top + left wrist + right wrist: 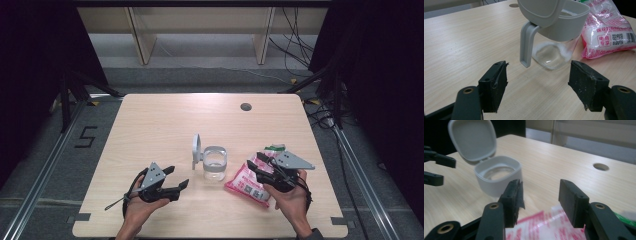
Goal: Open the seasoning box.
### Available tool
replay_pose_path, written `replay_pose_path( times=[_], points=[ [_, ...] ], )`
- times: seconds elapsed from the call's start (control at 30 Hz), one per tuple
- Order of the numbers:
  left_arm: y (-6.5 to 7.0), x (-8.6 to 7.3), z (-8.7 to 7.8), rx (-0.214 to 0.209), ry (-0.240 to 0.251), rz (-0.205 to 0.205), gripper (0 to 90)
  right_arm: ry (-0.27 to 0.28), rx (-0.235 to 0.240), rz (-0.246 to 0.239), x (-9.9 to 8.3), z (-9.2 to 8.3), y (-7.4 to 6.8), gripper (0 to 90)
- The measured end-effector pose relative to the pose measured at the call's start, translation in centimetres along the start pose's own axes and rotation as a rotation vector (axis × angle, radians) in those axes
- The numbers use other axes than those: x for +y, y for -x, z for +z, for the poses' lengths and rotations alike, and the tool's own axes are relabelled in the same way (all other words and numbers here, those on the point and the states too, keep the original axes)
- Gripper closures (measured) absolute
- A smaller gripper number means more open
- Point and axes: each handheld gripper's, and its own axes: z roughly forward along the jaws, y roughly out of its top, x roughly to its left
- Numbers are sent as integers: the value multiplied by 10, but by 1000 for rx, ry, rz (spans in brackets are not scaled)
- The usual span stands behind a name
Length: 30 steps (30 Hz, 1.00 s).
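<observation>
Standing upright just right of the table's (pixel 150 120) centre, one clear jar (pixel 215 169) has its grey lid (pixel 196 149) flipped open toward nine o'clock. One pink bag (pixel 248 183) lies at its four o'clock, long axis running ten to four. The right gripper (pixel 256 162) hovers over the bag, jaws parted, pinching nothing. The left gripper (pixel 177 177), at the jar's eight o'clock, points toward three, jaws spread wide and empty.

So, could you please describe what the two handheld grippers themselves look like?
Both the left gripper and the right gripper are black, each topped by a grey three-cornered plate. Each has two black jaws ending in blocky, scuffed pads, with brass-coloured rivets at the joints. A black cable trails from the left one. A dark cuff shows at the right wrist.
</observation>
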Motion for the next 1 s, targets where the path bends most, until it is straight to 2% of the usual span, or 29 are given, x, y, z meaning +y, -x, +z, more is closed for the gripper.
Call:
replay_pose_path(
  times=[0.03, 0.1, 0.13, 0.17, 0.2, 0.27, 0.33, 0.37, 0.4, 0.43, 0.47, 0.57, 0.6, 0.67, 0.7, 0.77, 0.83, 0.87, 0.9, 0.93, 0.97, 1.0],
  points=[
    [0, 0, 0, 3, -5, 10, 301, 3, -6, -8, -2, -1, 3, 516],
    [1, 0, 0, 1, -6, 12, 301, 3, -23, 5, -7, -5, 8, 499],
    [2, -1, 1, -1, -3, 3, 301, -7, -35, 10, -8, -8, 10, 493],
    [2, -1, 1, -3, -1, -1, 301, -5, -47, 45, -10, -11, 11, 485],
    [2, -1, 1, -3, -2, 1, 301, 8, -42, 33, -12, -11, 14, 472],
    [3, -1, 2, -3, -5, 6, 300, -7, -78, 31, -15, -16, 17, 439],
    [4, -3, 4, -7, 4, -1, 299, -2, -96, 57, -19, -18, 18, 432],
    [4, -3, 4, -10, -4, 5, 299, -11, -111, 94, -20, -21, 17, 424],
    [5, -2, 3, -6, -13, 9, 299, -3, -119, 52, -21, -22, 22, 413],
    [5, -2, 4, -5, -13, 15, 298, -14, -131, 97, -23, -24, 20, 410],
    [5, -2, 4, -6, -12, 22, 298, -16, -131, 83, -24, -26, 24, 403],
    [7, -2, 4, -7, -15, 16, 296, -20, -168, 124, -30, -28, 27, 390],
    [7, -2, 4, -7, -15, 16, 296, -35, -175, 123, -31, -30, 30, 387],
    [7, -2, 4, -9, -14, 17, 295, -35, -187, 149, -34, -29, 33, 385],
    [7, -2, 4, -10, -16, 17, 295, -22, -194, 142, -36, -29, 35, 385],
    [7, -2, 5, -19, -15, 12, 295, -32, -189, 177, -38, -29, 37, 387],
    [6, -2, 6, -20, -10, 5, 294, -32, -185, 159, -41, -27, 43, 385],
    [7, -2, 7, -23, -9, 4, 294, -63, -195, 207, -41, -28, 41, 385],
    [7, -3, 6, -20, -17, 7, 294, -56, -186, 180, -43, -26, 44, 384],
    [7, -2, 6, -20, -19, 17, 293, -63, -206, 163, -44, -26, 46, 382],
    [8, -3, 6, -22, -19, 14, 293, -58, -189, 171, -44, -26, 47, 381],
    [8, -3, 7, -28, -17, 9, 293, -69, -200, 190, -44, -26, 46, 379]
  ],
)
